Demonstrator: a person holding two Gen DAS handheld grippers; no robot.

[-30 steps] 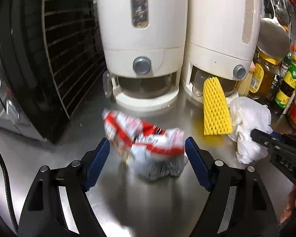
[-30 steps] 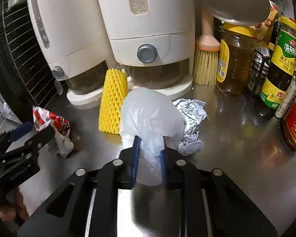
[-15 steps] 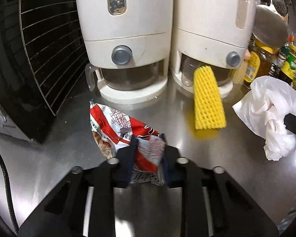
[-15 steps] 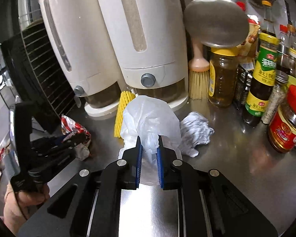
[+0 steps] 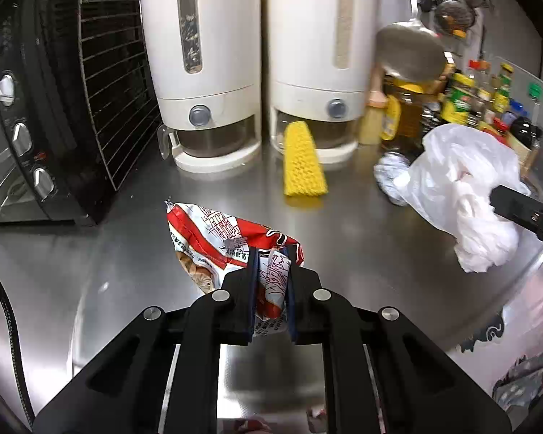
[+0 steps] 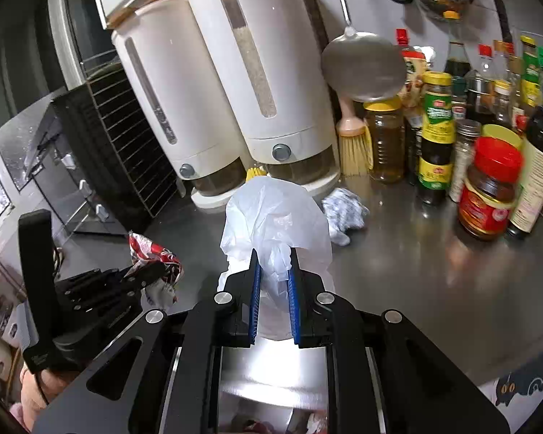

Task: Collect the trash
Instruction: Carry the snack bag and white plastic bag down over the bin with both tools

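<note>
My left gripper is shut on a red and white snack wrapper and holds it above the steel counter. My right gripper is shut on a white plastic bag, also lifted off the counter. The bag and the right gripper show at the right of the left wrist view. The wrapper shows at the left of the right wrist view. A yellow foam fruit net and a crumpled white paper ball lie on the counter by the dispensers.
Two white grain dispensers stand at the back. A black toaster oven with a wire rack is at the left. A brush, a hanging ladle and several sauce bottles and jars crowd the right.
Both grippers have risen and pulled back from the dispensers, carrying the wrapper and the bag. A second ago the left gripper was open around the wrapper; it closed on it.
</note>
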